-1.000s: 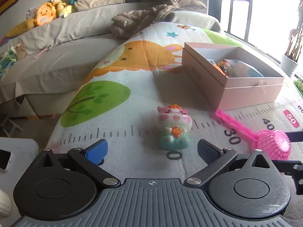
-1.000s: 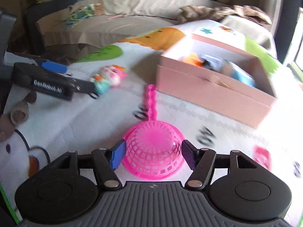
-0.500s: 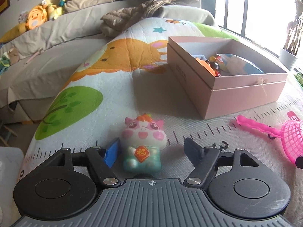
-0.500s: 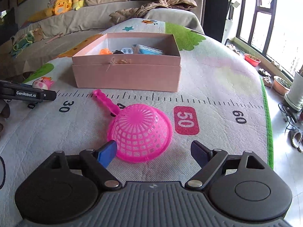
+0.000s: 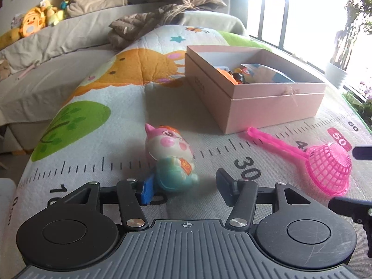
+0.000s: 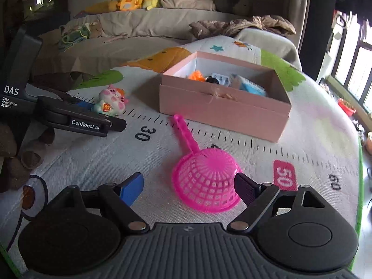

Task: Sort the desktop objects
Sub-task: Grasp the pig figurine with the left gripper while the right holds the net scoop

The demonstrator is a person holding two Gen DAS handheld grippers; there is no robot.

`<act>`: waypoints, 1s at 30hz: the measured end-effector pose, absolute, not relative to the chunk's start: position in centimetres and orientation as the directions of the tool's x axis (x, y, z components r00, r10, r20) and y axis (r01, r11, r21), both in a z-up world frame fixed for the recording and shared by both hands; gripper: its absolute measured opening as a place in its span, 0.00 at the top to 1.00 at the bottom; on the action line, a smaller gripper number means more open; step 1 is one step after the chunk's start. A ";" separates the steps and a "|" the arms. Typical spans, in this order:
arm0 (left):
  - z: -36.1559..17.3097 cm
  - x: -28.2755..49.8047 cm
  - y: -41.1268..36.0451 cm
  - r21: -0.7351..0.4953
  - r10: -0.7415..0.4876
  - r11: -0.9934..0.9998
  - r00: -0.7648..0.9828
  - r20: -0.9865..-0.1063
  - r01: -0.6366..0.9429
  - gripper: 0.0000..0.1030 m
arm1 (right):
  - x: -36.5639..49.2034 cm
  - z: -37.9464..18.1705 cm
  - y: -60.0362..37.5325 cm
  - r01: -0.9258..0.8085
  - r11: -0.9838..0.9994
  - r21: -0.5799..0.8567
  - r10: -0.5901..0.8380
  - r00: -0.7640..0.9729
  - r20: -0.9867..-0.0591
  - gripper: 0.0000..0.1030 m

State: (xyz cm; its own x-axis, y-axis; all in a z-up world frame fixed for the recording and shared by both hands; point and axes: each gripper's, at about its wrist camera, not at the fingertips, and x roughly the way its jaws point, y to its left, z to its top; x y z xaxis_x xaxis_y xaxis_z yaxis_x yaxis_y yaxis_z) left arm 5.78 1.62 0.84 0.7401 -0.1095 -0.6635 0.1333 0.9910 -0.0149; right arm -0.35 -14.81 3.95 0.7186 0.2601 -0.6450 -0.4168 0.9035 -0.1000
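Observation:
A pink and teal cat toy stands on the play mat between the fingers of my left gripper, which is open; the blue finger touches its base. It also shows in the right wrist view. A pink plastic sieve lies dome up on the mat, its handle pointing to the pink box. My right gripper is open around the sieve's bowl, the right finger close to its rim. The sieve also shows in the left wrist view.
The open pink box holds several small items. The mat carries a printed ruler. A sofa with plush toys and a brown blanket lies behind. The mat's right edge drops to the floor by the windows.
My left gripper has narrowed around the cat toy, which now leans and turns to the right. My right gripper has swung left, and the sieve now sits nearer its right finger.

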 end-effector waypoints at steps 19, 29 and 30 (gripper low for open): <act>0.7 6.4 1.6 0.001 -0.069 0.996 0.741 -0.668 0.093 0.09 | 2.2 2.3 -16.1 -0.307 0.946 -0.101 0.160 0.718 -0.678 0.34; 0.9 7.5 -0.1 0.036 -0.072 0.991 0.741 -0.668 0.129 0.44 | 0.1 1.8 -18.9 -0.200 0.977 -0.078 0.098 0.737 -0.668 0.18; 0.9 7.3 -0.3 0.047 -0.071 0.989 0.742 -0.666 0.137 0.51 | 0.1 1.7 -18.9 -0.196 0.978 -0.074 0.098 0.739 -0.666 0.16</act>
State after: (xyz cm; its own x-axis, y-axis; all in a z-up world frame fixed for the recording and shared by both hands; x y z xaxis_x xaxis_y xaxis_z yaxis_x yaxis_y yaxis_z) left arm 7.29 -0.27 0.90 0.7422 -0.0708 -0.6664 0.1367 0.9895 0.0471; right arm 0.11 -18.85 1.74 0.7390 0.0981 -0.6665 -0.1961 0.9778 -0.0735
